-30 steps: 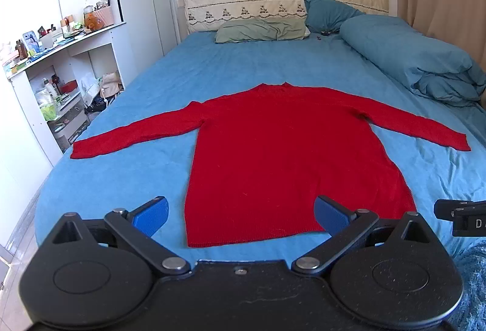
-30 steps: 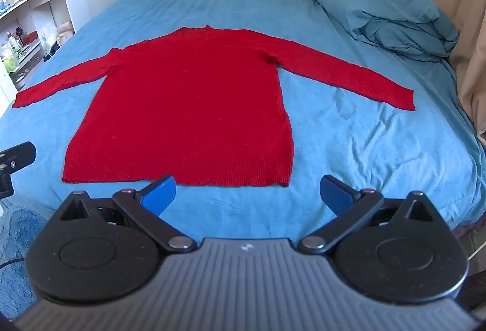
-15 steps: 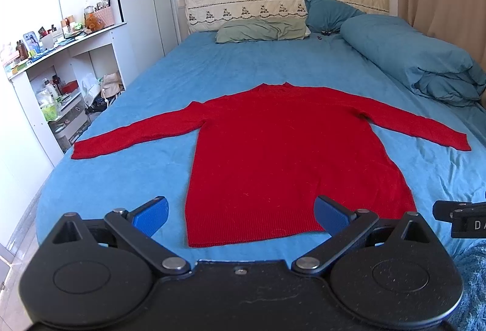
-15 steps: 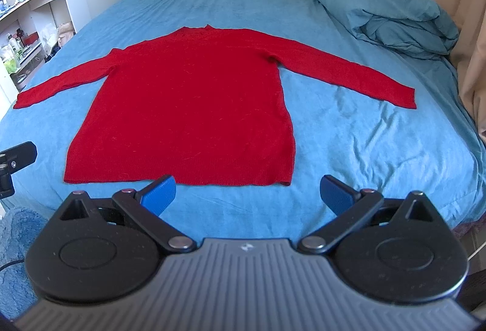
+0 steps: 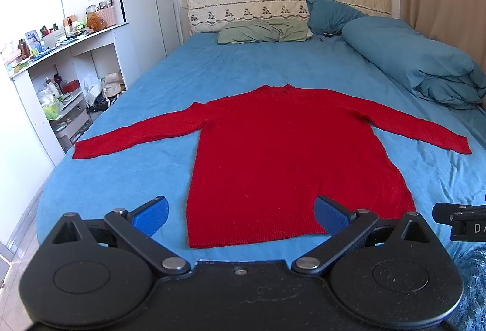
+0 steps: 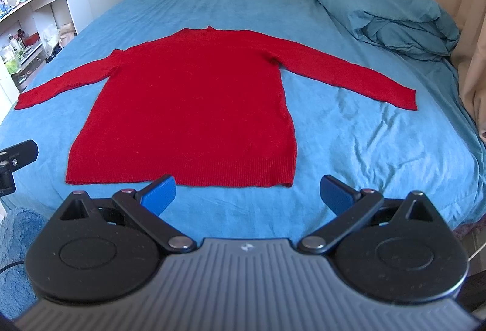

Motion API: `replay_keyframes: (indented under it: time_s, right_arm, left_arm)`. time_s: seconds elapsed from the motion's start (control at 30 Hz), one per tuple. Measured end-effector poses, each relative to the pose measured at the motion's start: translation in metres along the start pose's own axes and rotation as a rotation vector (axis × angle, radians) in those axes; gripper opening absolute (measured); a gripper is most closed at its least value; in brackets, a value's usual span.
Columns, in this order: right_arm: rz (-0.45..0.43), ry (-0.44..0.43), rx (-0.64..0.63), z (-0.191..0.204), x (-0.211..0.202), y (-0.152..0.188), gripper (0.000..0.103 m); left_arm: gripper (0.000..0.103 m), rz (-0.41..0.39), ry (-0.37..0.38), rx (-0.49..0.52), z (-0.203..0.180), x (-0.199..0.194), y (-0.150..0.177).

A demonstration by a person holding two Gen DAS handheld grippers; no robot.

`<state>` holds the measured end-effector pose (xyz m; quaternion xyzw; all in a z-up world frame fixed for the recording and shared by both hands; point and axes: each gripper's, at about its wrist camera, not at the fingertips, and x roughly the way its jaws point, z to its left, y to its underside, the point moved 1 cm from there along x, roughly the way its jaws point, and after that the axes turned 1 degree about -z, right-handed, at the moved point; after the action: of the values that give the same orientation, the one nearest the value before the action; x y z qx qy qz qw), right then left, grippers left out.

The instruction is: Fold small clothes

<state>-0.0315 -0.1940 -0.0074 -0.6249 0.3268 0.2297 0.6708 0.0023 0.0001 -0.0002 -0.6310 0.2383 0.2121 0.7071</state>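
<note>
Both-handed work ahead: left hand-held gripper [image 5: 240, 217] and right hand-held gripper [image 6: 247, 192] spread wide, empty, short of red sweater [image 6: 194, 106] flat on bed [image 6: 349, 148]; best pinching hem corners evenly, lifting together.

Bright daylight, sharp focus; fisheye-bent edges, perhaps overexposed

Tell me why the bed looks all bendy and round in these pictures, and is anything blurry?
Left wrist view: the fisheye lens bows the bed edges and darkens the corners; the red sweater is sharp in bright daylight. Right wrist view: same curving, sweater crisp, shelves at left washed out by glare.
</note>
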Motion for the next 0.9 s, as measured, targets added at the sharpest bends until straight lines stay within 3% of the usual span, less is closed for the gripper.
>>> replay_keyframes:
  time_s: [0.9]
  right_arm:
    - [0.000,0.003,-0.004,-0.0017,-0.0007,-0.0009,0.103]
  left_arm:
    - [0.103,0.005,-0.009,-0.007,-0.0003,-0.0020,-0.0020]
